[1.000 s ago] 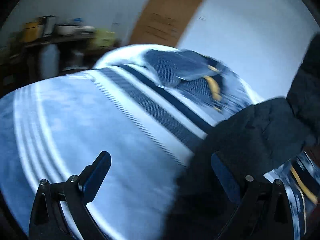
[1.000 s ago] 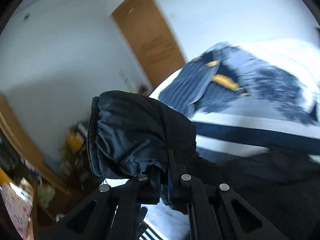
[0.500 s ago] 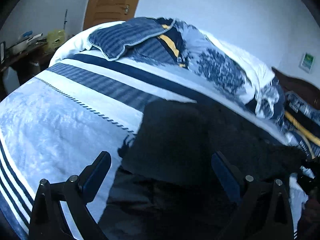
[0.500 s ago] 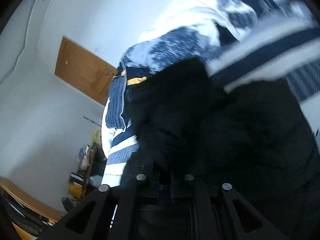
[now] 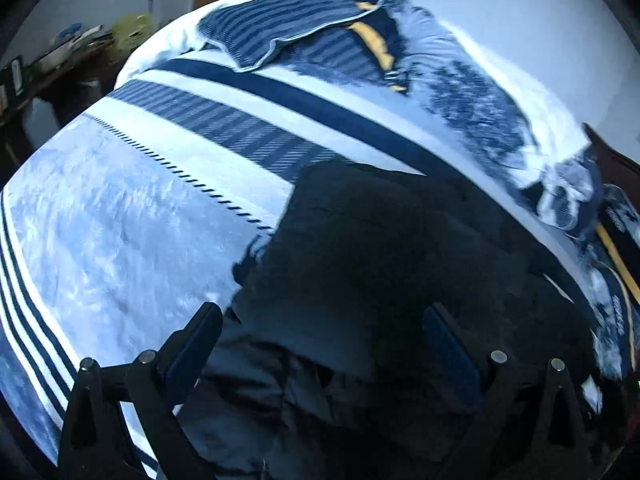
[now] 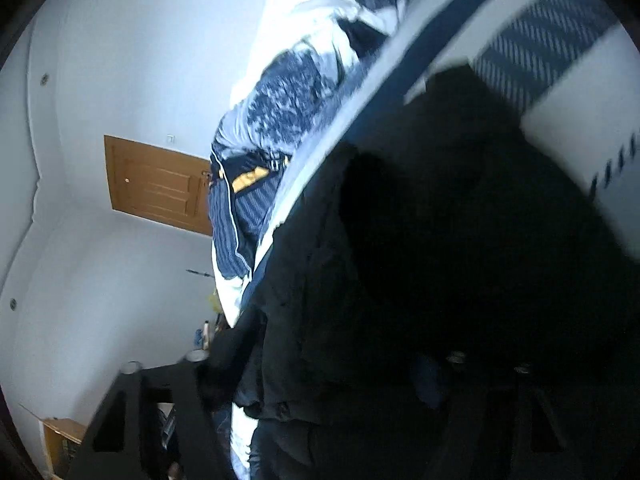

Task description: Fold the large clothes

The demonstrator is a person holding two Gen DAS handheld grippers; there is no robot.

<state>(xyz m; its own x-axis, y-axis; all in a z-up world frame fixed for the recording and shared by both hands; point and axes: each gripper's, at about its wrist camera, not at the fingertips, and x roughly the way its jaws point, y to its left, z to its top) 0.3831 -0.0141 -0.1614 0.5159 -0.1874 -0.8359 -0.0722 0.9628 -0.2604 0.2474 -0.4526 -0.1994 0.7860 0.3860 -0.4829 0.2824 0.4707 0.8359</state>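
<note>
A large black jacket lies spread on the blue-and-white striped bed cover. My left gripper hangs open just above the jacket's near left part, with nothing pinched between its blue pads. The right wrist view is rolled on its side, and the same jacket fills most of it. My right gripper sits low over the dark cloth. Its jaws are opening, the fingers stand well apart, and loose jacket fabric lies between them without being pressed.
A striped blue pillow and a rumpled patterned quilt lie at the far end of the bed. A wooden door is in the wall behind. A cluttered dark desk stands past the bed's far left corner.
The right gripper came down with the jacket part it held and laid it over the jacket on the bed. Its fingers, shut before, now stand apart. The left gripper stayed open and swung over the jacket.
</note>
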